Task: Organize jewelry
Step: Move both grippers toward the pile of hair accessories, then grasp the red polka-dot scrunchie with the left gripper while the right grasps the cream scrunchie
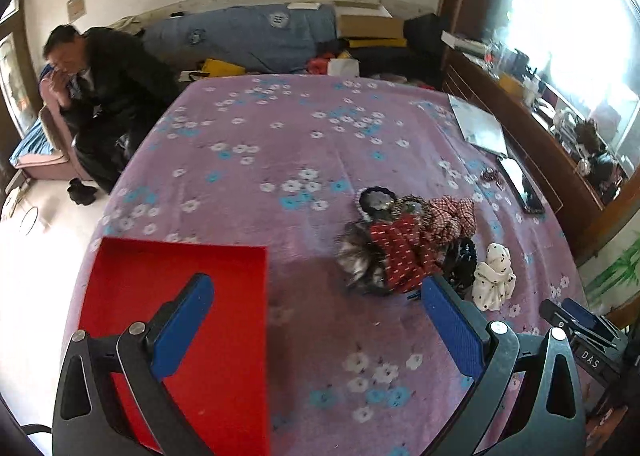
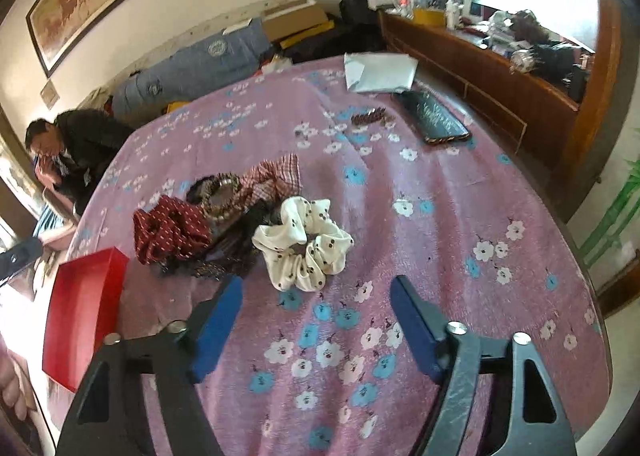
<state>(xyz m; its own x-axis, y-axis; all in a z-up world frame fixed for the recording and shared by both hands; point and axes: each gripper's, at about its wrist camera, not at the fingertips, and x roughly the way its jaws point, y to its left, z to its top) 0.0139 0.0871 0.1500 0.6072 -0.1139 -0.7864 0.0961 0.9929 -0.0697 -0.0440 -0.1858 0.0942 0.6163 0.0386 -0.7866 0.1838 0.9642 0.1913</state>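
Both your claws are spread wide and hold nothing. The right claw (image 2: 316,298) hovers low over the counter (image 2: 440,192), and the white scrunchie (image 2: 303,242) lies just ahead of it, slightly toward its left finger, apart from the fingertips. It is a flattened ring with no real long axis, so any approach angle should serve. Beyond and left of it sits the pile (image 2: 208,216) of darker scrunchies and beads. Your left claw (image 1: 316,298) hangs with the red box (image 1: 176,296) under its left finger and the pile ahead-right. The right claw looks nearer the white scrunchie; the box lies far to its left.
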